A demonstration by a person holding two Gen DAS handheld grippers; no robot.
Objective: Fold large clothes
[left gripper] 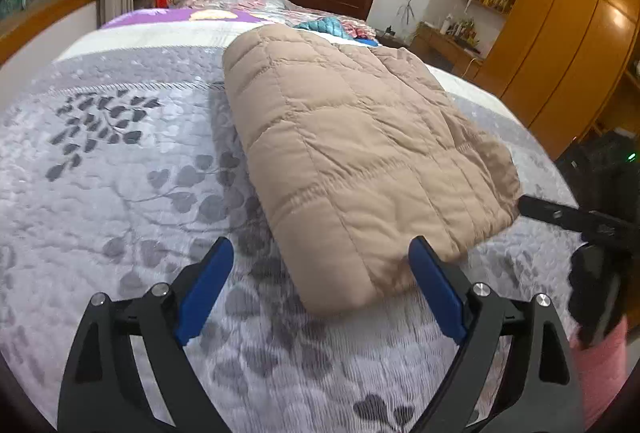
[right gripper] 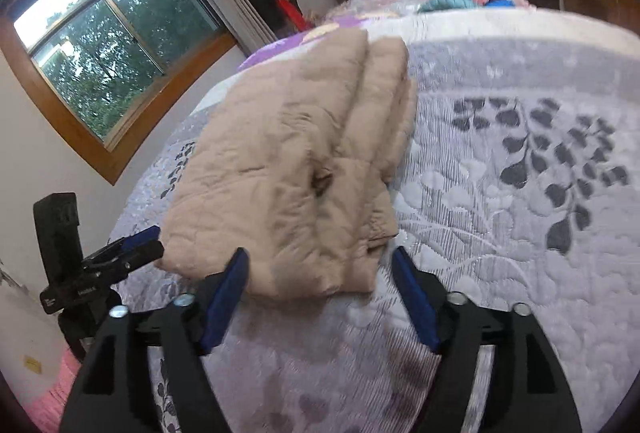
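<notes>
While the tan quilted jacket (left gripper: 360, 161) lies as a compact folded bundle on the grey leaf-patterned bedspread (left gripper: 120, 161), both tools stand clear of it. The left gripper (left gripper: 320, 289) is spread wide and holds nothing; its blue fingers (left gripper: 206, 289) frame the bundle's near corner, which lies just beyond the tips. The right gripper (right gripper: 320, 297) is likewise released and empty, its fingers framing the near end of the bundle, where several stacked layers (right gripper: 376, 101) show along the right-hand edge. In the left wrist view the right gripper's tip sits just beside the jacket's right corner; whether it touches cannot be told. The stage appears late: the main folds seem made, and the work in hand is probably a final fold or squaring-up. A further fold would call for both grippers to close on matching corners of the near edge, taking all layers together, since puffy padding tends to spring open and slide.
</notes>
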